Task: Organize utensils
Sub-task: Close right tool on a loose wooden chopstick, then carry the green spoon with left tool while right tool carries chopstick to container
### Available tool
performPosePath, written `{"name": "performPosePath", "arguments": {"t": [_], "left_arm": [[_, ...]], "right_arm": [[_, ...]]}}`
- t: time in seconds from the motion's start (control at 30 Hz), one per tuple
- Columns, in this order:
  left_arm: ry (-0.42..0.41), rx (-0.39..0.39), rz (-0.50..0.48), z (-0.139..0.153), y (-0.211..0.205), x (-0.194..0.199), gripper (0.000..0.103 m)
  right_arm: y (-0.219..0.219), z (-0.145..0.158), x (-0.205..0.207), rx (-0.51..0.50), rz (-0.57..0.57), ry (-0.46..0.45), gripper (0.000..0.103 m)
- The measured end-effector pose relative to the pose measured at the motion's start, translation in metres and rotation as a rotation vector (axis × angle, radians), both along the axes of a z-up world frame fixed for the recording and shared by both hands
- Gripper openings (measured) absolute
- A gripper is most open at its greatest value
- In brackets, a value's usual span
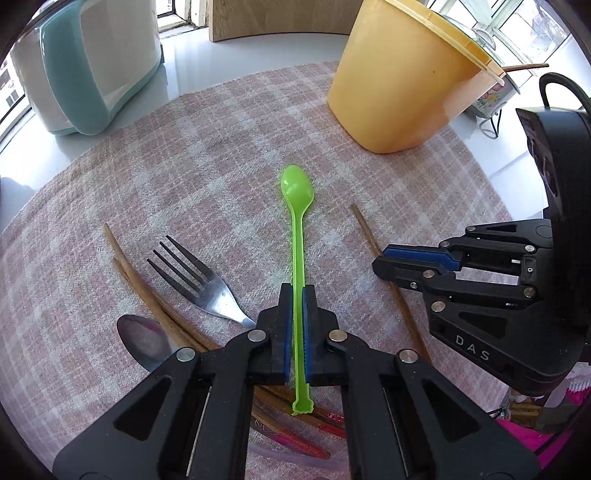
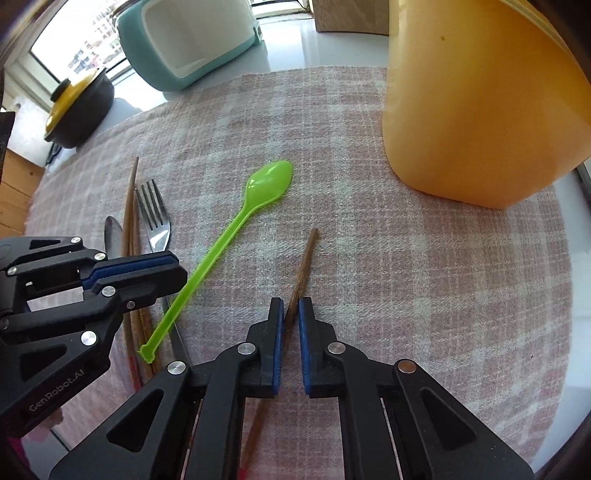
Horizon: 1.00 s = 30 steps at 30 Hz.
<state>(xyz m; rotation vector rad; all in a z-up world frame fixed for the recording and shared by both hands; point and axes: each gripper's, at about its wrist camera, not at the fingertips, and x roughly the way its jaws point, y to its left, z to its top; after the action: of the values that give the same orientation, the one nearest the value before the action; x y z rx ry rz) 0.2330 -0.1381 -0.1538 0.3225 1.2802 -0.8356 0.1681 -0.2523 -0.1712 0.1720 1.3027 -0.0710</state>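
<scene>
My left gripper (image 1: 296, 291) is shut on the handle of a green plastic spoon (image 1: 297, 192), whose bowl points away over the checked cloth; it also shows in the right wrist view (image 2: 269, 179). My right gripper (image 2: 291, 306) has its jaws narrowly apart around a single wooden chopstick (image 2: 304, 262), and grip contact is unclear. That chopstick (image 1: 364, 229) lies right of the spoon. A metal fork (image 1: 192, 273), a metal spoon (image 1: 144, 341) and more wooden chopsticks (image 1: 129, 273) lie at the left. An orange tub (image 1: 402, 81) stands at the far right.
A pink checked cloth (image 1: 221, 147) covers the white counter. A teal and white appliance (image 1: 88, 62) stands at the far left. A black pot with a yellow lid (image 2: 77, 107) sits beyond the cloth. A wooden board (image 1: 280, 18) leans at the back.
</scene>
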Motion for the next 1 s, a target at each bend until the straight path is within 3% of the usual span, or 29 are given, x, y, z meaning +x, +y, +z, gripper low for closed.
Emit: {"name": "performPosePath", "arguments": {"t": [0.2,0.27,0.37,0.47,0.53,0.57,0.63,0.77,1.0], "left_arm": [[-0.032,0.05,-0.01,-0.012,-0.026,0.002,0.008],[-0.034,0.055,-0.003,-0.012,-0.032,0.005,0.008],[-0.057,0.058,-0.013,-0.013,-0.038,0.004,0.008],[-0.065,0.052,-0.017,-0.014,-0.04,0.004,0.005],[-0.056,0.039,-0.007,-0.014,-0.038,0.005,0.005],[-0.05,0.032,0.002,-0.014,-0.036,0.005,0.005],[-0.039,0.016,0.018,-0.013,-0.029,0.006,0.004],[-0.032,-0.023,0.05,-0.007,-0.019,0.002,0.004],[-0.062,-0.131,0.114,0.022,0.004,-0.014,0.004]], "right_arm": [[-0.031,0.005,-0.004,0.054,-0.041,0.015,0.006],[-0.032,0.006,-0.004,0.066,-0.035,0.019,0.007],[-0.03,0.005,-0.008,0.064,-0.034,0.029,0.015],[-0.022,0.001,-0.009,0.035,-0.011,0.025,0.016],[-0.016,-0.001,-0.008,0.0,0.019,0.024,0.015],[-0.015,-0.001,-0.009,-0.014,0.029,0.021,0.008],[-0.015,-0.002,-0.01,-0.019,0.039,0.012,0.006],[-0.024,0.005,-0.02,0.05,0.016,-0.03,0.005],[-0.03,0.04,-0.04,0.084,0.02,-0.168,0.004]]}}
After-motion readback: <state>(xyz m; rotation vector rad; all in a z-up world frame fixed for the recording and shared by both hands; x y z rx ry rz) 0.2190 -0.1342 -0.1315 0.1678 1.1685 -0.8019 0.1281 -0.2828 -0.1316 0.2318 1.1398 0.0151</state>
